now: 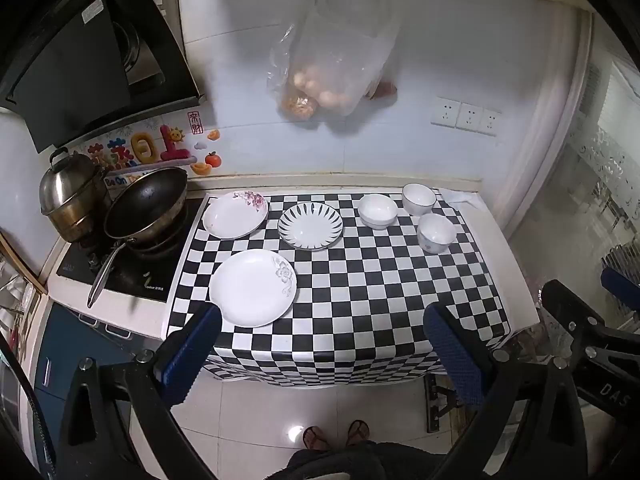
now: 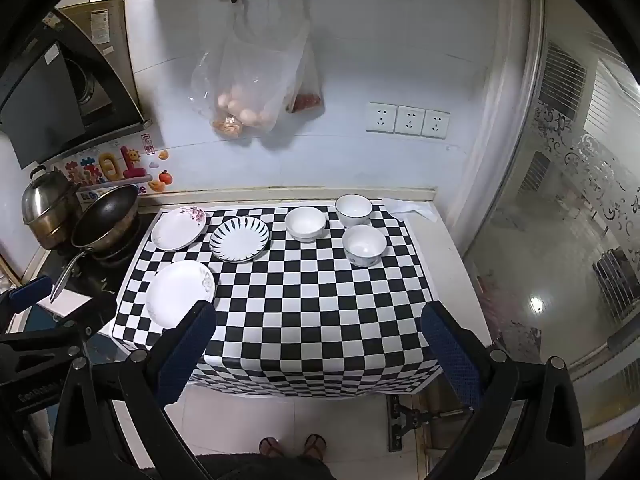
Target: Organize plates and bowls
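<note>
A counter [image 1: 486, 240] covered in black-and-white checkered cloth carries three plates and three bowls, all lying separately. At the front left sits a white plate with a grey flower [image 1: 253, 288] [image 2: 180, 293]. Behind it, near the stove, is a plate with pink blossoms [image 1: 235, 214] [image 2: 179, 227], and just beside that a plate with dark radiating stripes [image 1: 311, 225] [image 2: 240, 238]. To the right, three white bowls cluster together: a plain bowl [image 1: 377, 211] [image 2: 306, 223], a dark-rimmed bowl [image 1: 419, 199] [image 2: 353, 210] at the back, and a bowl with a faint blue pattern [image 1: 436, 233] [image 2: 364, 245] nearest the front.

The left gripper [image 1: 322, 344] hovers in front of the counter edge, its blue fingers [image 1: 192, 354] spread wide and holding nothing; the grey-flower plate lies just beyond the left fingertip. The right gripper [image 2: 318, 344] hangs likewise, fingers [image 2: 450, 354] apart and unloaded, well short of the bowls. A wok [image 1: 146, 208] rests on the stove at left.
</note>
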`<state>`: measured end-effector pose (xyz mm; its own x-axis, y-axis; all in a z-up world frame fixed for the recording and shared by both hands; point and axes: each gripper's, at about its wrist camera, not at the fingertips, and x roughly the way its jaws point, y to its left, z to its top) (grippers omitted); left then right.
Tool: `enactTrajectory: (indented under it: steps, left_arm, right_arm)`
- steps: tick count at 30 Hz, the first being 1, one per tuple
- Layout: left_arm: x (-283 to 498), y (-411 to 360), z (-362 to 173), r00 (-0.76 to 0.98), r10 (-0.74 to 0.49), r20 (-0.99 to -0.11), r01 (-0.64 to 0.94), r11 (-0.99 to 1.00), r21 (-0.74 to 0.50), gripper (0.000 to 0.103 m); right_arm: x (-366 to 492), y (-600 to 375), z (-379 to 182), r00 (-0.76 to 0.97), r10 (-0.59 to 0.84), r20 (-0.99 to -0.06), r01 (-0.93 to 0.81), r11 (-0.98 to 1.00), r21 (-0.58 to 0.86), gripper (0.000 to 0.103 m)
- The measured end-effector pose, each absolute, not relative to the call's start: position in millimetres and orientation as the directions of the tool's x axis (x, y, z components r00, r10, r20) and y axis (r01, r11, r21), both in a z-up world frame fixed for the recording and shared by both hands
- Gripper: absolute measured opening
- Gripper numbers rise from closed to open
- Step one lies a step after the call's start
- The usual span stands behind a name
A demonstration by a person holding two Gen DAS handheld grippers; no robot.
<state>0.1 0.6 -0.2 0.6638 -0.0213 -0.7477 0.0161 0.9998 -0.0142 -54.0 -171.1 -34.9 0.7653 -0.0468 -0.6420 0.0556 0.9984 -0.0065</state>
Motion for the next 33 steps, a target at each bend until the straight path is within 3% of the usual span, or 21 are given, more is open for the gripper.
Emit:
enactTrajectory:
  steps: [33]
  left_arm:
    - [3.8, 0.6, 1.7, 0.658, -0.021, -0.752, 0.016, 1.0, -0.014, 0.103]
  right_arm:
    - [-52.4, -182.1, -37.2, 0.757, -0.068, -0.65, 0.08, 0.997, -0.012, 0.103]
